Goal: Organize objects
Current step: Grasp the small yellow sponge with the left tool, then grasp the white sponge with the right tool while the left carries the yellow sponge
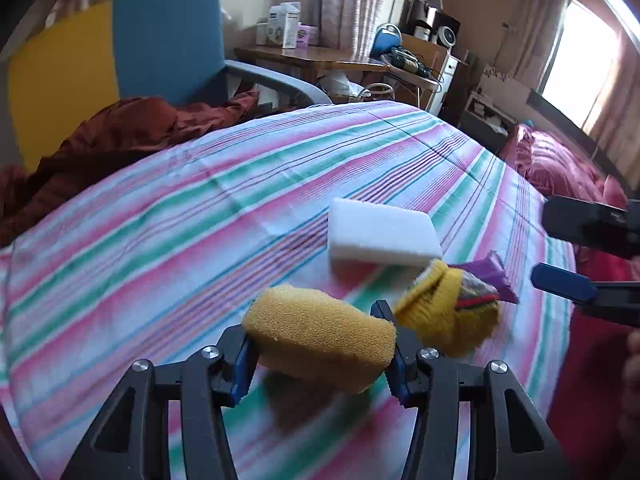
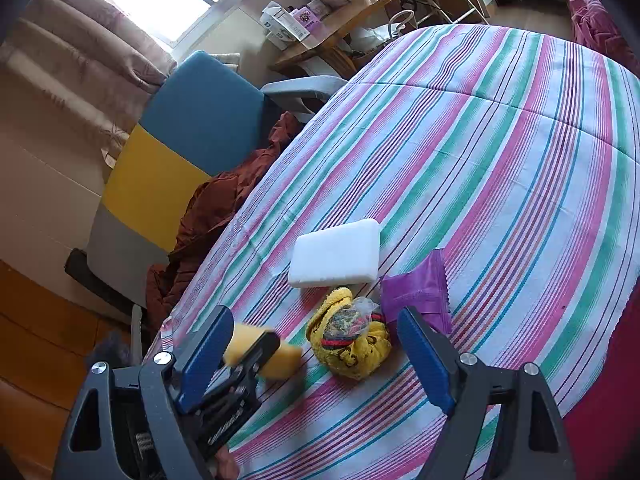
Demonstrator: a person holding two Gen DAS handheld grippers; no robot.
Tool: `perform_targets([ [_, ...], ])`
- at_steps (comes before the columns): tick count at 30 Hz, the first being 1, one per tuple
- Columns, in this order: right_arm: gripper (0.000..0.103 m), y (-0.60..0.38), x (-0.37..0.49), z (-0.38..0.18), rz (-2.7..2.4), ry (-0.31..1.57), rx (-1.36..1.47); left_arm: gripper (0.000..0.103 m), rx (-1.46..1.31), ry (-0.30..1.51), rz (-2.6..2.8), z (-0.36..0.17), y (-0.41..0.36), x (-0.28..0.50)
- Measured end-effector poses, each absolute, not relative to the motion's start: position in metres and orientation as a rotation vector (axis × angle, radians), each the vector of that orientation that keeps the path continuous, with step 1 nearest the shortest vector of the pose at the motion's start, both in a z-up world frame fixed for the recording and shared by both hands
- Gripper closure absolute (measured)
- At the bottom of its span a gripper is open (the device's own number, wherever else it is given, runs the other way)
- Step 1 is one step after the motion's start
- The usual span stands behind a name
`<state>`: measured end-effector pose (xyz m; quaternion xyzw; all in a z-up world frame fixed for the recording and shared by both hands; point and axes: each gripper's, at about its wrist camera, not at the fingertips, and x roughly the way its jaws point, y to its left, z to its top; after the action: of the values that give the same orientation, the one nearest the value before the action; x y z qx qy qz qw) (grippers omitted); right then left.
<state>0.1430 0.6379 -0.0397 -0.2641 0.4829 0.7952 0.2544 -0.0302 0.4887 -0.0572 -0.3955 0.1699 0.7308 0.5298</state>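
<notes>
Yellow sponge squeezed in left tool; right tool agape.

Both wrist views near, angled down; share striped bedspread.

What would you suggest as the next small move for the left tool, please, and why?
Probably lift a little. The left tool is already shut on the sponge, whose sides bulge between the pads, and it sits low over the striped sheet. The white block and yellow bundle lie close ahead, so rising first should clear them.
</notes>
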Motion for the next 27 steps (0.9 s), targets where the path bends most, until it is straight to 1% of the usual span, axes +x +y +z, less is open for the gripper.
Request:
perform_targets([
  [8,0.017,0.639,0.144,-0.041,2.138,1.318,-0.721,0.049,-1.083,0.280,1.804,-0.050,0.415,-0.022],
  [14,0.017,0.637,0.140,-0.041,2.124,1.276,-0.763,0.049,-1.070,0.244,1.866,-0.032,0.361,-0.014],
  [16,0.017,0.635,0.136,-0.041,2.115,1.233,-0.796,0.049,-1.050,0.235,1.881,-0.023,0.345,-0.012],
  [18,0.017,0.631,0.127,-0.038,2.110,1.136,-0.863,0.049,-1.023,0.231,1.897,-0.014,0.329,-0.011],
  [20,0.017,0.623,0.109,-0.032,2.143,0.968,-0.991,0.049,-1.000,0.231,1.913,-0.007,0.313,-0.010],
  [23,0.017,0.616,0.083,-0.024,2.206,0.776,-1.119,0.049,-0.991,0.213,1.933,-0.001,0.291,-0.012],
  [25,0.017,0.610,0.061,-0.017,2.249,0.542,-1.190,0.049,-0.999,0.193,1.939,-0.001,0.280,-0.014],
  [27,0.017,0.607,0.039,-0.020,2.271,0.376,-1.293,0.049,-1.004,0.183,1.952,-0.002,0.270,-0.014],
])
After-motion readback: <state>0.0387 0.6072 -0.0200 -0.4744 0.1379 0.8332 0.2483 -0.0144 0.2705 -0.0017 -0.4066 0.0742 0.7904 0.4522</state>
